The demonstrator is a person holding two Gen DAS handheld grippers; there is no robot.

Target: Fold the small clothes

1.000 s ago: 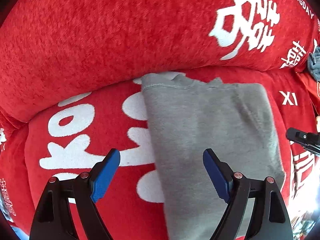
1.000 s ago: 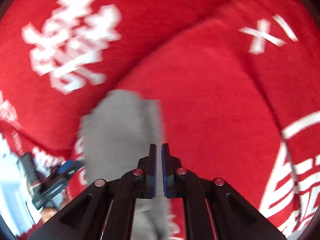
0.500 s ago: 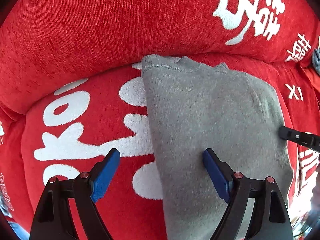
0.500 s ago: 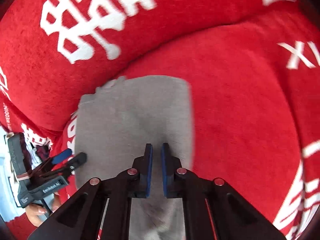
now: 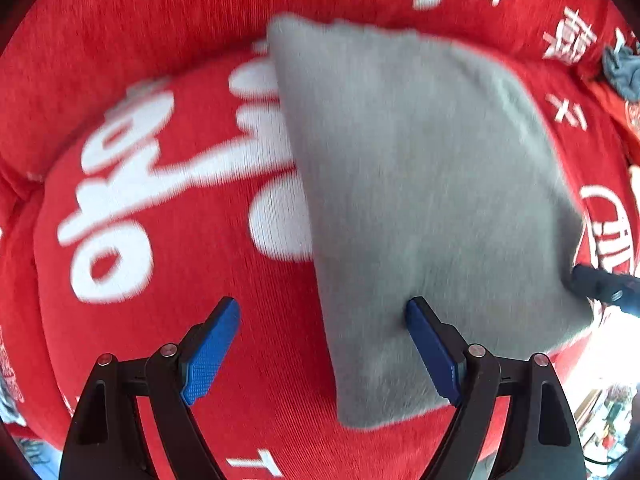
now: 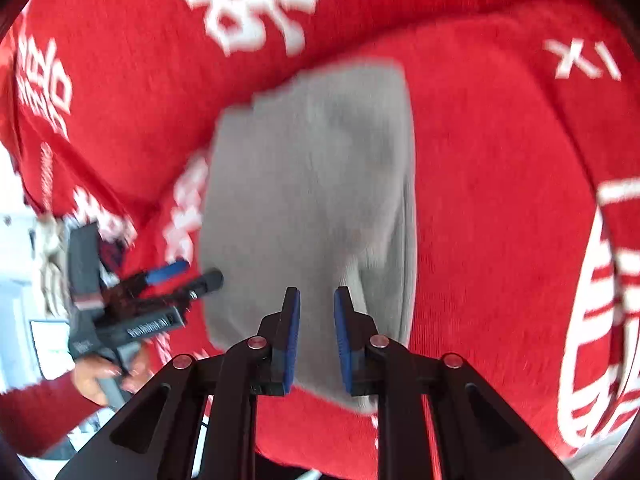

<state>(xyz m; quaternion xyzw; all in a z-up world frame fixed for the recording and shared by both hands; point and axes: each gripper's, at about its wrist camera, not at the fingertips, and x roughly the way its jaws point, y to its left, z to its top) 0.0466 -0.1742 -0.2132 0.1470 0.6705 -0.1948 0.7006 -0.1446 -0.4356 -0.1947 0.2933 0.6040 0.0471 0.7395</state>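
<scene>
A grey folded garment (image 5: 420, 184) lies flat on a red sofa seat with white lettering (image 5: 168, 208). My left gripper (image 5: 324, 344) is wide open over the garment's near left edge, its right finger above the cloth and its left finger above the red seat. In the right wrist view the same garment (image 6: 312, 184) lies ahead. My right gripper (image 6: 316, 312) is partly open just above the garment's near edge and holds nothing. The left gripper (image 6: 180, 276) shows at the left there, and the right gripper's tip (image 5: 600, 288) shows at the garment's right edge.
The red sofa backrest (image 5: 160, 20) rises behind the garment. A small blue-grey cloth (image 5: 620, 72) lies at the far right of the seat. The seat's front edge drops off to a bright floor at the lower right (image 5: 600, 400).
Both grippers have moved closer to the garment, which now fills more of each view. My right gripper has gone from shut to partly open. The left gripper stays wide open.
</scene>
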